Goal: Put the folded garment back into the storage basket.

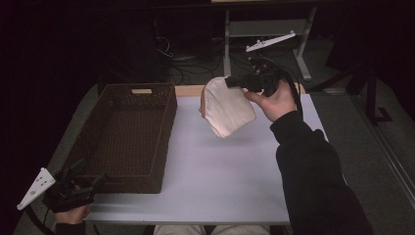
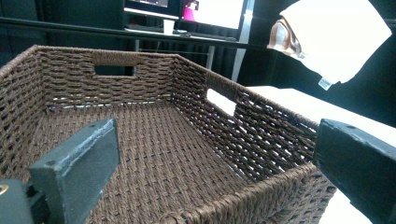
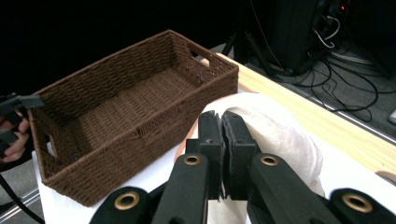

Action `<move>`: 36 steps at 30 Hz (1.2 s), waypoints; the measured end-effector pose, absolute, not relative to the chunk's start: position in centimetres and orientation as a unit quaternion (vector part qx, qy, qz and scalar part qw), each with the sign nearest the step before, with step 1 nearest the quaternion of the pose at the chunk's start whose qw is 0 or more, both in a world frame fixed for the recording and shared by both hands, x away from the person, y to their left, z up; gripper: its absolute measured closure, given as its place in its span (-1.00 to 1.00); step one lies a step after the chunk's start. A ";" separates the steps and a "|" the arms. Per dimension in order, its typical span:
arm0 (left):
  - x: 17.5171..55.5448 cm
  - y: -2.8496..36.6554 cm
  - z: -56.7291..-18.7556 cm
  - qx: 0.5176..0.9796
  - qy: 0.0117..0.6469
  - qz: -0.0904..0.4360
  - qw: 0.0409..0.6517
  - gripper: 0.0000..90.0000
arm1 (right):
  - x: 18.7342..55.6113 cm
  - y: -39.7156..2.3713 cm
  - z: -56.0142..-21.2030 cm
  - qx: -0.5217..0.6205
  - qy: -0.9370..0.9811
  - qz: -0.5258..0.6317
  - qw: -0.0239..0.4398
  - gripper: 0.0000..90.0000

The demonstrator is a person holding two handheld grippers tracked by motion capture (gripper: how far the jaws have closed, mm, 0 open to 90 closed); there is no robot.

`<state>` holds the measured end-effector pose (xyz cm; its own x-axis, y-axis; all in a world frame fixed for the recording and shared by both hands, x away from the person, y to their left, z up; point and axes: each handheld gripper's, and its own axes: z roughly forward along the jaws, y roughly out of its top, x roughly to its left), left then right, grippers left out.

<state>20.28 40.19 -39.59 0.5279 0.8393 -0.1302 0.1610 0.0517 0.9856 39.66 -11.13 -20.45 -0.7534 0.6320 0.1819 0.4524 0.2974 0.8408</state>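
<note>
Holding: right hand-held gripper (image 1: 234, 81) pinching cloth (image 1: 226, 107), hanging above bench (image 1: 220, 171)
Waiting: left hand-held gripper (image 1: 88, 174) spread at basket (image 1: 147, 166) corner
Advice: carry leftward over rim, lower inside, then release

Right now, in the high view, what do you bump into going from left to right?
Left gripper → brown woven basket → cream cloth → right gripper, pinching the cloth's top edge.
</note>
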 end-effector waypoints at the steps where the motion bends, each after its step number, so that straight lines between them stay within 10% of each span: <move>1: 20.3 40.2 -39.6 0.629 0.398 0.279 0.607 -1.00 | 39.7 -10.9 -20.3 0.336 0.799 0.489 0.092 0.91; 36: 20.2 40.2 -39.6 0.627 0.398 0.276 0.611 -1.00 | 40.4 -6.8 -17.2 0.305 0.792 0.523 0.084 0.91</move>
<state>20.24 40.20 -39.56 0.5313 0.8357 -0.1393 0.1611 0.0618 0.9850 40.40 -6.81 -17.16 -0.7997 0.5708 0.1861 0.3955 0.2676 0.8786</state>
